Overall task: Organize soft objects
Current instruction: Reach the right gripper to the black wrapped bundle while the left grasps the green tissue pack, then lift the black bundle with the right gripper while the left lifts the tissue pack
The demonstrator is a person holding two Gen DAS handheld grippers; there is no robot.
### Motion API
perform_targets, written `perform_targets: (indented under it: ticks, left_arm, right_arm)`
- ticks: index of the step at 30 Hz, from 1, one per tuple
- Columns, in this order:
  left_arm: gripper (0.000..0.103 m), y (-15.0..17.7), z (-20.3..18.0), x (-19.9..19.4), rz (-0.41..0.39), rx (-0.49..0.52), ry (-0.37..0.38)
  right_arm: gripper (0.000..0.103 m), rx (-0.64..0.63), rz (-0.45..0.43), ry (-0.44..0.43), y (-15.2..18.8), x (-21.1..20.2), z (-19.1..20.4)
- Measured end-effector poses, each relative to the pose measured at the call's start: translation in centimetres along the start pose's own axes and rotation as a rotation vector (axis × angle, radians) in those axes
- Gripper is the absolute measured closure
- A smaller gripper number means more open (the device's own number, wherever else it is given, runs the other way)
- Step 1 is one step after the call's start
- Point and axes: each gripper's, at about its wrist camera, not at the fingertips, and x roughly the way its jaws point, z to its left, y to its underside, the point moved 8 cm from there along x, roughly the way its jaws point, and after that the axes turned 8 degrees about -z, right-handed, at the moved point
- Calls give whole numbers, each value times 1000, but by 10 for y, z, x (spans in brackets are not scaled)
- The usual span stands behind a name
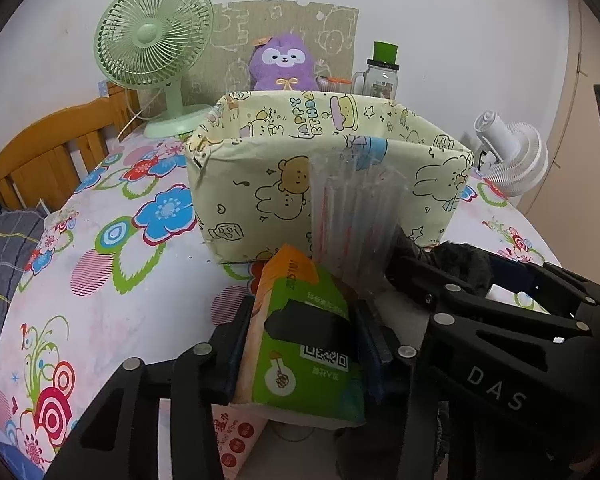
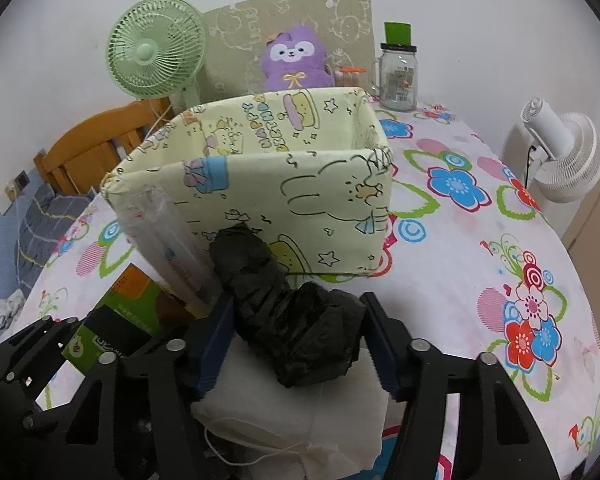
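Green-and-orange soft tissue pack (image 1: pixel 300 344) clamped in left hand-held gripper (image 1: pixel 300 340), at 6 o'clock from cream cartoon-print fabric box (image 1: pixel 324 168) on floral tabletop (image 1: pixel 112 264). Crumpled black plastic bag (image 2: pixel 296 320) pinched by right hand-held gripper (image 2: pixel 300 340), over folded white cloth (image 2: pixel 292 412).

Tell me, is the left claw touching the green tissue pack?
Touching. The left wrist view shows the left claw with both fingers pressed against the sides of the green tissue pack.

Floral table (image 2: pixel 480 240) – box (image 2: pixel 260 200), fan (image 2: pixel 156 46) (green).
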Motion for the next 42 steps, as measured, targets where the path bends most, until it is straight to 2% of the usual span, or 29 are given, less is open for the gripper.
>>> perform_targets:
  ticks: [5, 8, 42]
  left_arm:
    - [61, -1, -1, -5, -13, 3, 0]
    - [64, -2, -2, -8, -19, 7, -1]
    - [65, -46, -16, -52, -118, 17, 7]
  right_arm:
    - [55, -5, -15, -13, -2, -7, 3]
    - [57, -4, -22, -14, -2, -10, 4]
    - [57, 10, -132, -8, -44, -64, 1]
